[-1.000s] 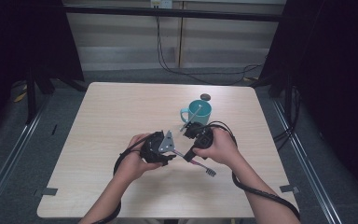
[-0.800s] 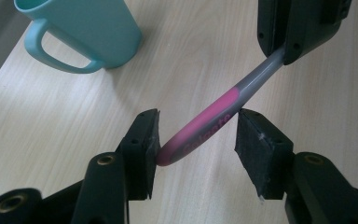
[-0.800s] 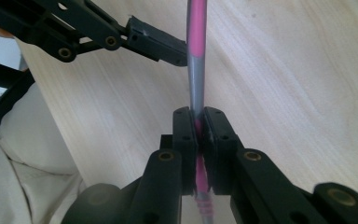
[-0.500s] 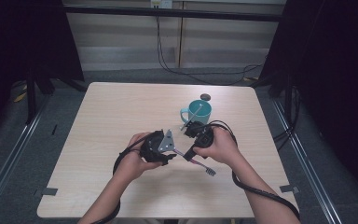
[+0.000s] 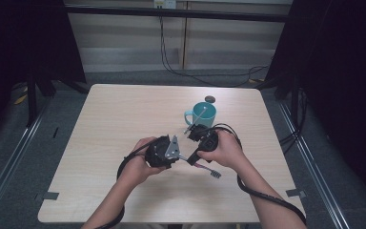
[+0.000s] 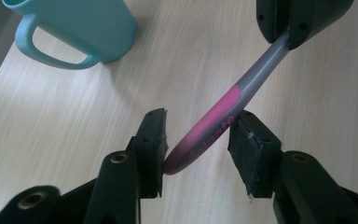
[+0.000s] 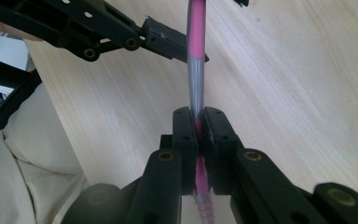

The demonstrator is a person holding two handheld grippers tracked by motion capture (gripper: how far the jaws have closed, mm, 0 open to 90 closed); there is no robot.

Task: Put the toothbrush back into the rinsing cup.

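A pink and grey toothbrush (image 7: 196,84) is clamped near its bristle end in my right gripper (image 7: 198,126), which is shut on it. Its handle (image 6: 223,109) runs slantwise between the jaws of my left gripper (image 6: 198,135). Those jaws have just been closing. The handle's pink tip touches one pad (image 6: 154,140), and a gap remains at the other. In the high view both grippers meet at the table's middle, left gripper (image 5: 183,156) facing right gripper (image 5: 195,158), with the toothbrush (image 5: 208,170) low over the wood.
A teal mug (image 5: 204,114) with a thin stick in it stands just behind the hands, also seen as the mug (image 6: 81,28) at upper left. A small dark round thing (image 5: 210,99) lies beyond it. The wooden table (image 5: 105,124) has bare room on the left.
Both hands hold their places over the table's middle. No shift of the toothbrush or the mug is visible in the high view.
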